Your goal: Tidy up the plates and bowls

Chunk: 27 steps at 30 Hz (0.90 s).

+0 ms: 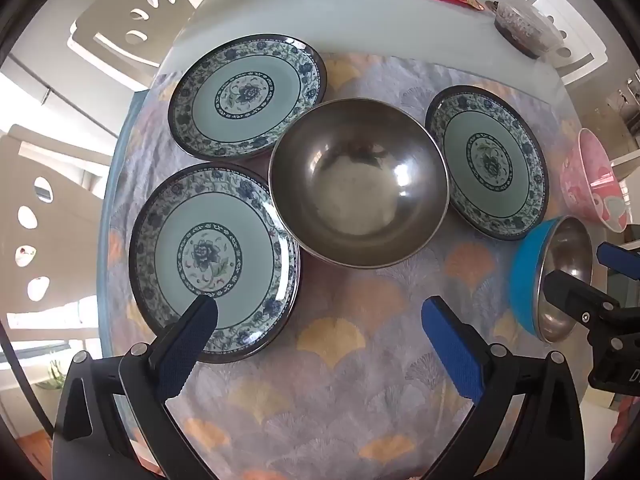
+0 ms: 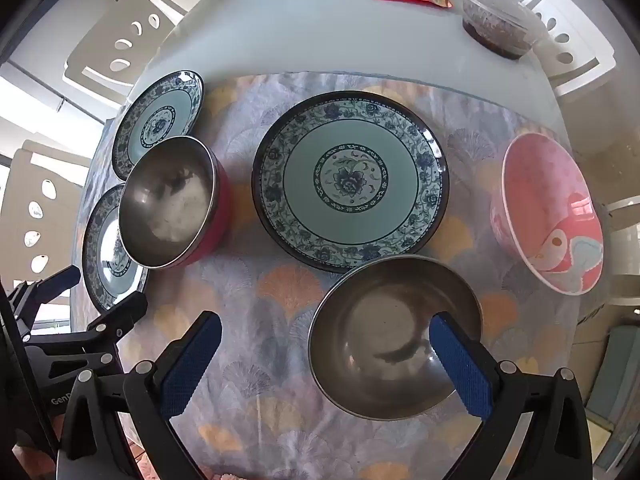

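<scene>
Steel, blue-sided bowl [image 2: 394, 338] sits on the cloth just in front of the middle plate [image 2: 350, 182], directly under the right gripper [image 2: 326, 364], whose spread, empty jaws straddle its near left rim. Left gripper [image 1: 320, 356], equally released, hangs farther off, so the right hand is nearer.
</scene>
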### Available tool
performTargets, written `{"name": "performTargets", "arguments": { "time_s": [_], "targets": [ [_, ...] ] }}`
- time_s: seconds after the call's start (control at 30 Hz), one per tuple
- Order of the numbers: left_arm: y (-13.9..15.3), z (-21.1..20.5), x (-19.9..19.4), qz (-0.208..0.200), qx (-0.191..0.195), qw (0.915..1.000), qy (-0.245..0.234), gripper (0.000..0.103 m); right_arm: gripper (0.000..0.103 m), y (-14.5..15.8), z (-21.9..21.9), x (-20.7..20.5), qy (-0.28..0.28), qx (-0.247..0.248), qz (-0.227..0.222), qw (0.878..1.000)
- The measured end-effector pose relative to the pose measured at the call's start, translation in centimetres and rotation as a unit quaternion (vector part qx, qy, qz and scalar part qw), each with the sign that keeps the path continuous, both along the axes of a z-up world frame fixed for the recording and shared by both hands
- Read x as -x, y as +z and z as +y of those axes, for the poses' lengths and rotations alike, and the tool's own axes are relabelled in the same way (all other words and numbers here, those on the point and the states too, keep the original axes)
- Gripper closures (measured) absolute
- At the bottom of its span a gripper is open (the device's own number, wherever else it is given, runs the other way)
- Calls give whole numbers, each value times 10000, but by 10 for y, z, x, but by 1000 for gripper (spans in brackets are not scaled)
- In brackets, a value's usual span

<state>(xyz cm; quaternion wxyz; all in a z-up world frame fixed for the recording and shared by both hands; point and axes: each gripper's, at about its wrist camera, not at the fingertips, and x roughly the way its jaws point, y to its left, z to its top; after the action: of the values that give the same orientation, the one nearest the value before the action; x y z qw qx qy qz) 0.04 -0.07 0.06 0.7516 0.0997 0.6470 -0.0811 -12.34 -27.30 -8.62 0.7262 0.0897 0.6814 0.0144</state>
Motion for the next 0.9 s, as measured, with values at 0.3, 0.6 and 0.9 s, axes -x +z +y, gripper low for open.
{"name": "performTargets", "arguments": {
  "time_s": [0.3, 0.6, 0.9],
  "targets": [
    [2, 0, 9, 47, 199, 9998, 17, 1, 0, 0, 4, 4, 7, -35, -37, 10000],
    [1, -1, 6, 180, 292, 9994, -96, 1, 0, 2, 6, 7, -45, -30, 4, 10000],
    [-4, 5, 6, 285, 282, 9992, -28, 1, 0, 1, 13, 10, -64, -92, 25, 9999]
  ]
}}
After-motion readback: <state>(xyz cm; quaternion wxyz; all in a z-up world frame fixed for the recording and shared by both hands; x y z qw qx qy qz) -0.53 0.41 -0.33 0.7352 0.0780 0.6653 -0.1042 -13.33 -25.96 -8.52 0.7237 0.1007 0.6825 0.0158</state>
